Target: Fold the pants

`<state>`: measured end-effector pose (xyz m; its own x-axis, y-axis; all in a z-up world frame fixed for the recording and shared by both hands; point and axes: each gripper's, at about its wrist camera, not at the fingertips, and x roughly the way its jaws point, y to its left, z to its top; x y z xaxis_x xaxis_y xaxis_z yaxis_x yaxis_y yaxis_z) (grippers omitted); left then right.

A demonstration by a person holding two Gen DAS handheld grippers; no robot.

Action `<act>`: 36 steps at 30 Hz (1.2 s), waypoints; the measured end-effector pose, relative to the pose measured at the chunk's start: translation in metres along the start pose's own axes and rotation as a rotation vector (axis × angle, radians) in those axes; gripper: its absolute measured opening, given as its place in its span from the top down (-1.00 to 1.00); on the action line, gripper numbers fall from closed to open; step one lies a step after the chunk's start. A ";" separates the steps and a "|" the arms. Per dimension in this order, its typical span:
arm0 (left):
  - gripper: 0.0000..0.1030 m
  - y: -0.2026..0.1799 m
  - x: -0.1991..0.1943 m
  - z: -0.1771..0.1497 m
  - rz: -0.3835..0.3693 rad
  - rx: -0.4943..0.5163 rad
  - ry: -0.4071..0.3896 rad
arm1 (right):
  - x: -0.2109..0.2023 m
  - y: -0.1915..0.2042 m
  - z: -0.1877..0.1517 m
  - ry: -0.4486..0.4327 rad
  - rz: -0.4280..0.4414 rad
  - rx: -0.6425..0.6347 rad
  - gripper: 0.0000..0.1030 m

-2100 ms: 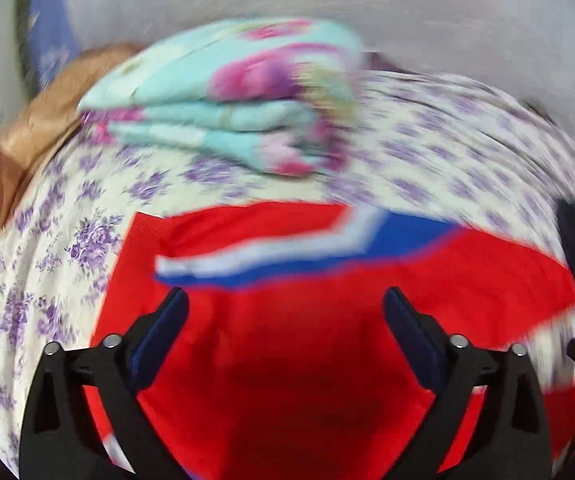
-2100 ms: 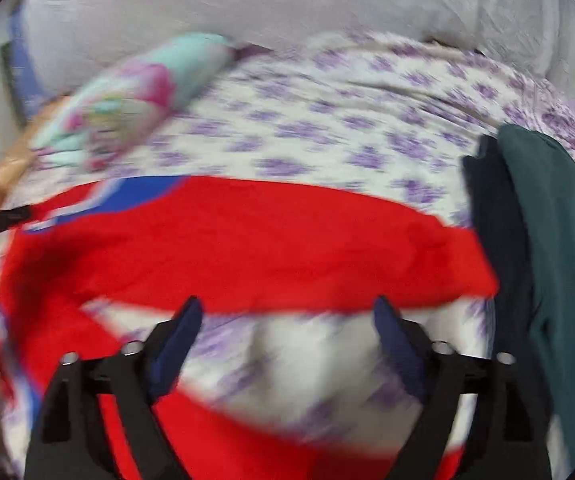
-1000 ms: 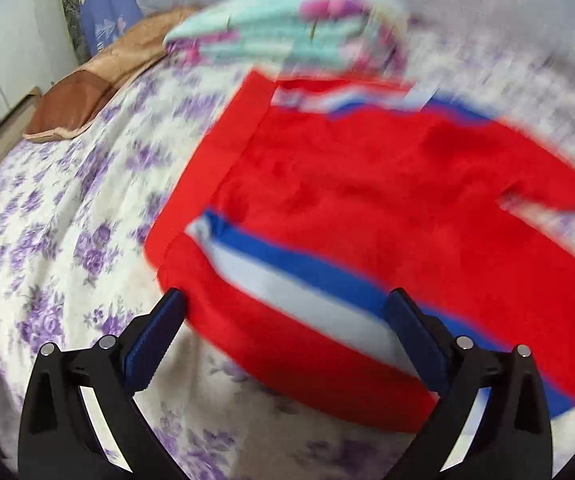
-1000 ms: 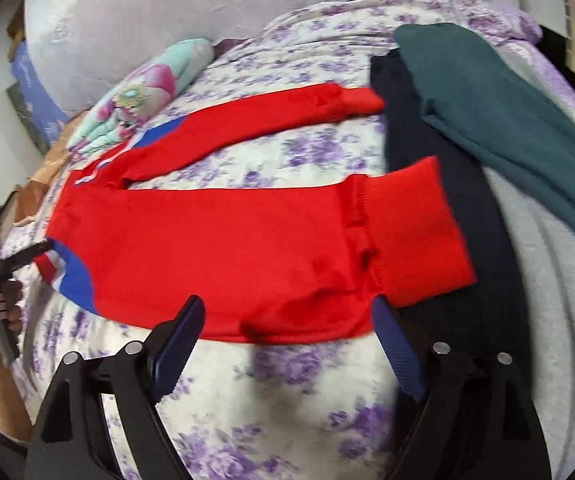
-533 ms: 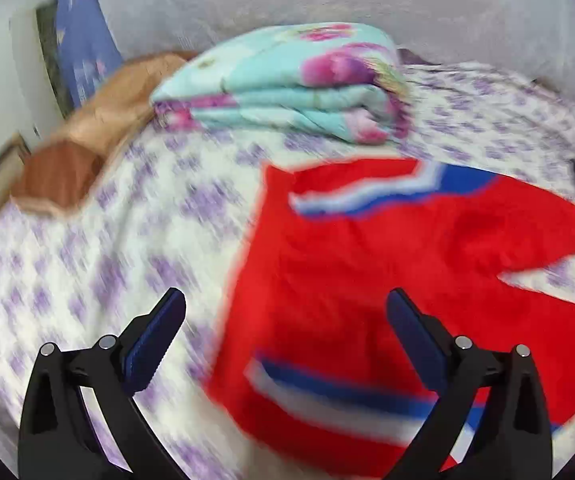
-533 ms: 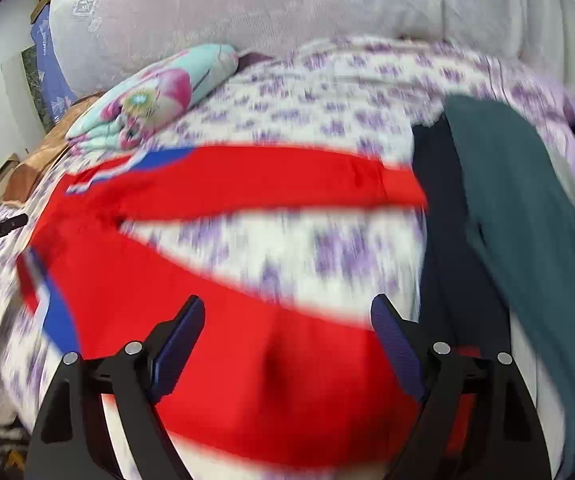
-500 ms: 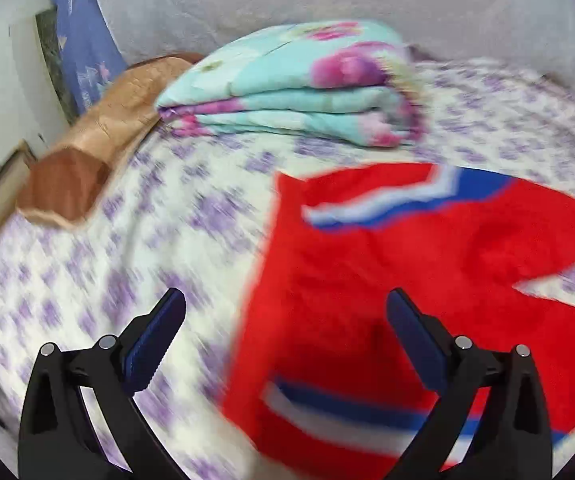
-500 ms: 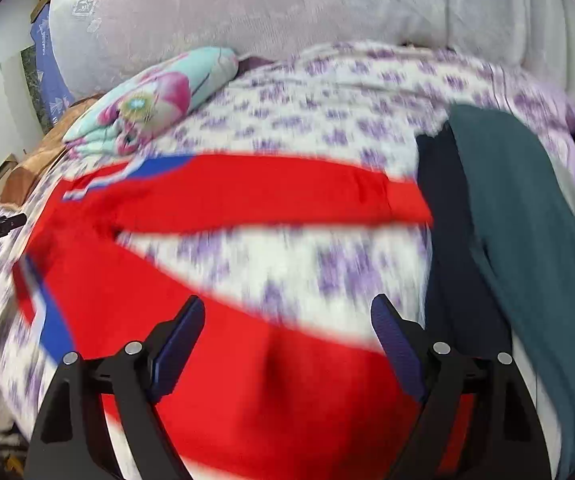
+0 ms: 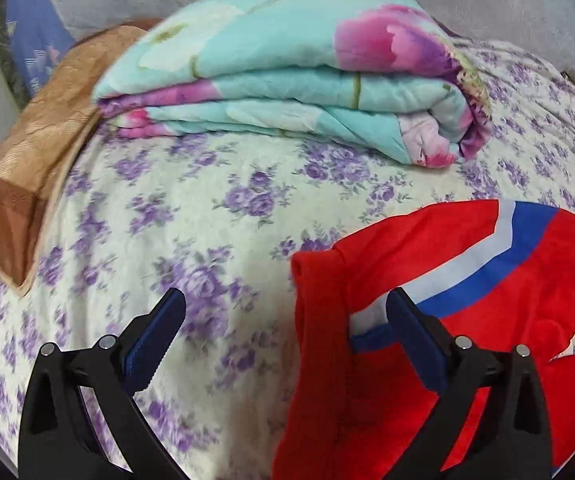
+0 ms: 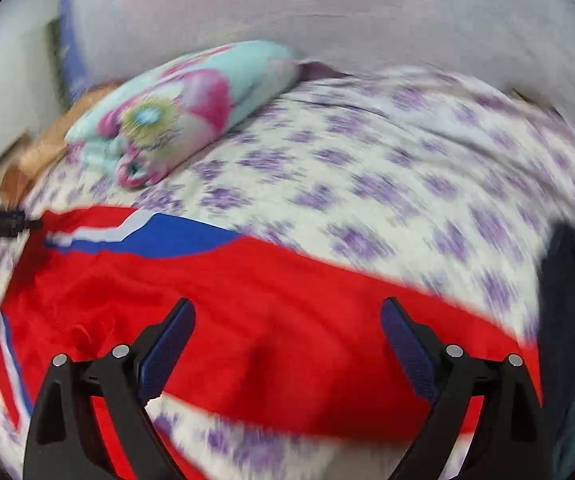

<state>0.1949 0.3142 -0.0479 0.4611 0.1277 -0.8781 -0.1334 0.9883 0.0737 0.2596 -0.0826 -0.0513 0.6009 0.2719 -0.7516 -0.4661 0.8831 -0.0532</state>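
bed with a purple-flowered sheet (image 9: 215,216), red pants (image 10: 247,304) spread flat across it. left gripper (image 9: 285,312) gaping wide, holding nothing; right gripper (image 10: 287,320) just opened wider, empty, above the pants.

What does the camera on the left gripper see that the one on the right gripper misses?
Only the left wrist view shows the red pants' waistband edge up close, and the brown pillow clearly. Only the right wrist view shows a long red pant leg and dark and teal garments at the right edge. Both show the red pants with a blue and white stripe, the folded floral quilt, the purple-flowered bedsheet, and open grippers.
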 end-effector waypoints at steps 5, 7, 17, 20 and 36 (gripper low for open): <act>-0.90 0.000 0.026 0.015 -0.019 0.050 0.061 | 0.057 0.016 0.034 0.067 -0.012 -0.108 -0.83; -0.89 0.000 0.035 0.019 -0.035 0.060 0.073 | 0.075 0.016 0.040 0.102 0.029 -0.119 -0.83; 0.65 -0.020 0.021 0.014 -0.124 0.164 0.031 | 0.075 0.027 0.039 0.147 0.248 -0.119 0.94; 0.66 -0.015 -0.023 0.012 -0.162 0.146 -0.037 | 0.014 0.026 0.038 0.066 0.304 -0.112 0.94; 0.22 0.005 -0.107 -0.157 -0.226 0.129 -0.027 | -0.092 0.130 -0.165 0.233 0.471 -0.227 0.83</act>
<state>0.0074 0.2921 -0.0281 0.4903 -0.0968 -0.8662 0.0876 0.9943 -0.0615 0.0368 -0.0559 -0.0979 0.1477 0.5025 -0.8519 -0.7923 0.5756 0.2022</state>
